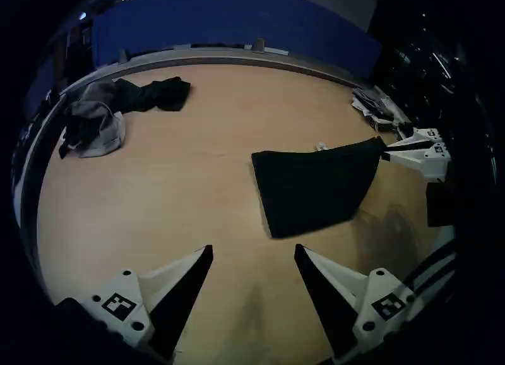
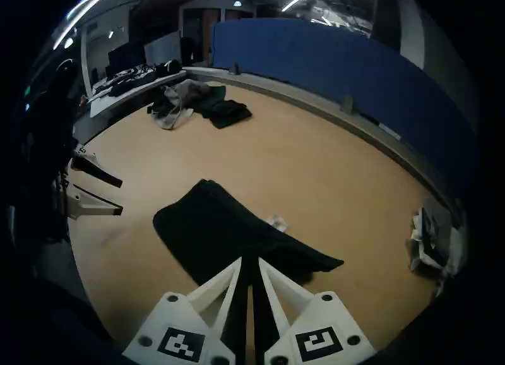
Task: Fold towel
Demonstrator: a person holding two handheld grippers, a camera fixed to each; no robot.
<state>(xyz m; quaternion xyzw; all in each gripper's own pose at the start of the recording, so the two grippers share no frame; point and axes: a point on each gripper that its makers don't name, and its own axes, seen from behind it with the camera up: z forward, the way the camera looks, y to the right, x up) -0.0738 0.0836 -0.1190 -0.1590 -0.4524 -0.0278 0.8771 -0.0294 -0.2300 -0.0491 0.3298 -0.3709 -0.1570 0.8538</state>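
Observation:
A dark towel (image 1: 312, 185) lies folded on the wooden table (image 1: 189, 175). In the left gripper view its far right corner is drawn up to the right gripper (image 1: 385, 152). My left gripper (image 1: 252, 248) stands open over bare wood, short of the towel's near edge. In the right gripper view the towel (image 2: 214, 229) spreads ahead of the right gripper (image 2: 250, 262), whose fingers are shut on the towel's near edge. The left gripper (image 2: 121, 196) shows at the far left, open, beside the towel.
A heap of grey and dark clothes (image 1: 95, 122) and a black garment (image 1: 154, 93) lie at the table's far corner. Small crumpled items (image 1: 372, 106) sit at the other end, by the table's edge. A blue partition (image 2: 353, 68) runs behind the table.

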